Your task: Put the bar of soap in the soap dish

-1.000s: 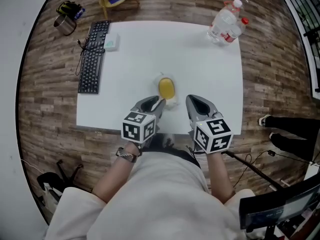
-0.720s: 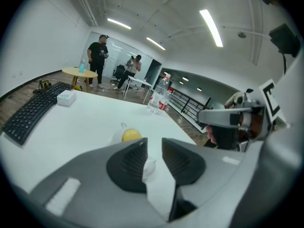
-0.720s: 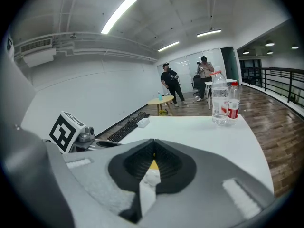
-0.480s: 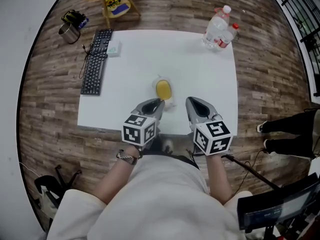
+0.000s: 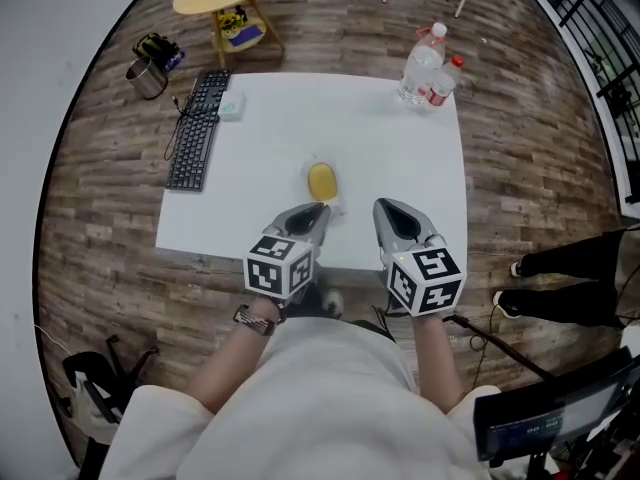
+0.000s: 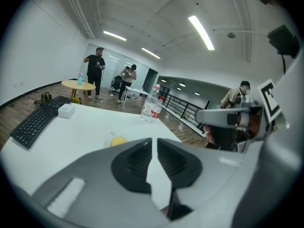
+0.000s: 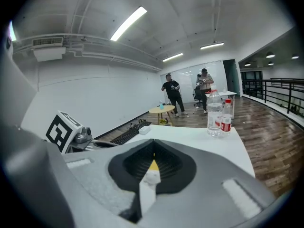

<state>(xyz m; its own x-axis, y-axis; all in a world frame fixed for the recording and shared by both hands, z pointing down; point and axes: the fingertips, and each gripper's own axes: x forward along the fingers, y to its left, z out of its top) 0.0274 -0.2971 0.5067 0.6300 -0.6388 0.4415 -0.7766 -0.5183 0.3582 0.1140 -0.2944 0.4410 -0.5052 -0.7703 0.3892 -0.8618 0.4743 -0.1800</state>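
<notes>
**Soap in its dish, both grippers held back at the near edge**

Finds the bar of soap as a smooth yellow oval, lying inside the soap dish, a pale see-through tray barely larger than the bar. Places both on the white table, nearer the person's edge than the far one.

Holds the left gripper and the right gripper side by side over the near edge, marker cubes toward the body, noses forward and tipped a little downward. Puts the left nose just short of the dish and not touching it, the right one off to the dish's side. Leaves only a thin slit between the left jaws, which have just been closing with nothing between them. Presses the right jaws together at their tips, also on nothing.
</notes>
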